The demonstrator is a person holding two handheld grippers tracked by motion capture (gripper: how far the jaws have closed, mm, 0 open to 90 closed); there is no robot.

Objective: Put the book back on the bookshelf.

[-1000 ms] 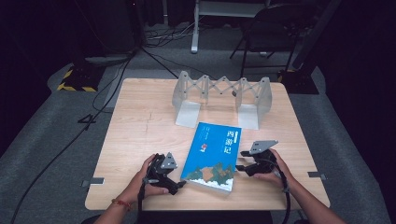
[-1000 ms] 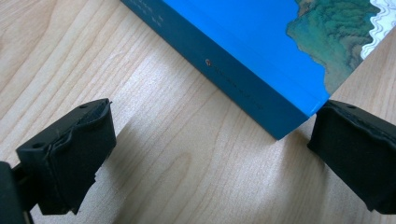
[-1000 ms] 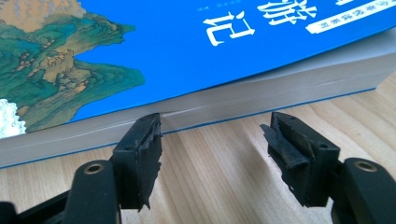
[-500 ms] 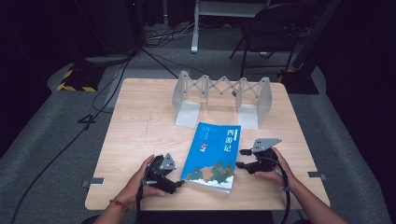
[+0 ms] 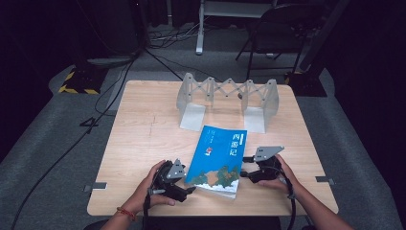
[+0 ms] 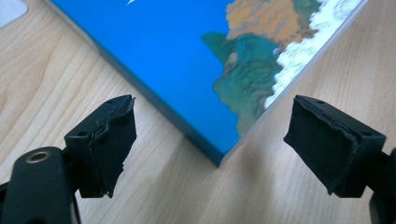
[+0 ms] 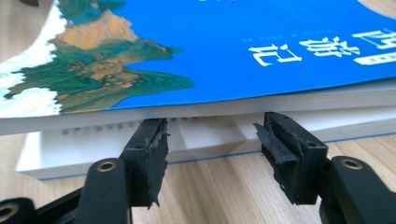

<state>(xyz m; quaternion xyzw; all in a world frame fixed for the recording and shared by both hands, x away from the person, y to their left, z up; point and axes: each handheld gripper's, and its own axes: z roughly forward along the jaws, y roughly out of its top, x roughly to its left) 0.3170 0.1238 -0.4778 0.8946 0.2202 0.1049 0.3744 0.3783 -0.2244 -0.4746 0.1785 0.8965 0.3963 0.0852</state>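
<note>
Blue book [image 5: 219, 160] lies flat on the wooden table [image 5: 139, 143], near the front edge, just ahead of the grey folding rack [image 5: 229, 101]. Left gripper [image 6: 210, 140]: jaws apart, just closed a bit, the book's near corner between them, untouched. Right gripper [image 7: 210, 144]: jaws apart at the page edge, upper pages lifted above a gap, nothing clamped.

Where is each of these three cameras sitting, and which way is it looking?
High view: above the person's side, looking forward and down on the light wooden table; both forearms show.
Left gripper view: rides the left hand-held gripper, facing a corner of the blue paperback book between its black jaws.
Right gripper view: rides the right hand-held gripper, facing the book's page edge.
All three share the book.
</note>
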